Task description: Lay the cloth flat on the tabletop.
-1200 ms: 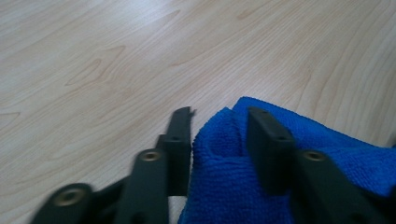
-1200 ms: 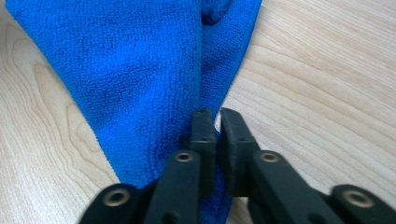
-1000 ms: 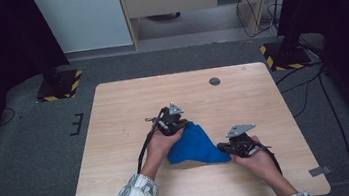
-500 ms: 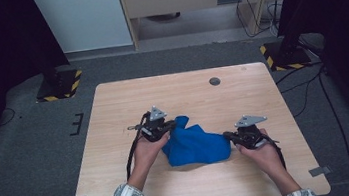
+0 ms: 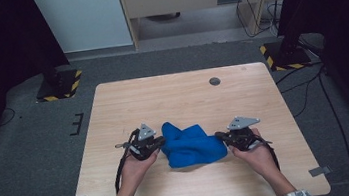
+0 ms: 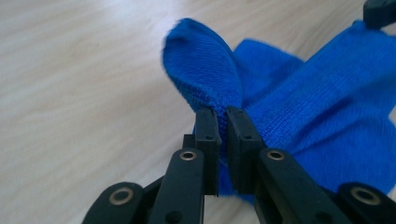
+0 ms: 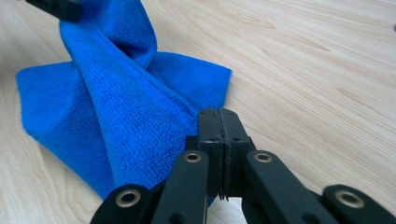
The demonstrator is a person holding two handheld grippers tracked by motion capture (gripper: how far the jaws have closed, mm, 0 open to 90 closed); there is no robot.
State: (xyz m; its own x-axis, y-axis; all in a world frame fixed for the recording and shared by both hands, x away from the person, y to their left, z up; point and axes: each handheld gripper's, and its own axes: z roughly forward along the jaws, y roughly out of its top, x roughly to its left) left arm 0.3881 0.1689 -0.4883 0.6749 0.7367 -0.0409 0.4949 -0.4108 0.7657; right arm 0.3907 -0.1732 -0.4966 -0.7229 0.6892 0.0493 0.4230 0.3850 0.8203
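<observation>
Wooden table (image 5: 182, 94) is seen carrying a blue cloth (image 5: 191, 146), bunched near the person's edge, midway between the two hands. The cloth's long axis is stretched across the table from one gripper to the other, so any spreading is judged to depend on the hands being drawn apart along that line. One end is clamped by the left gripper (image 6: 223, 126), a rounded fold standing up beyond it. The opposite corner is pinched tight by the right gripper (image 7: 218, 122), with the cloth twisted between them.
</observation>
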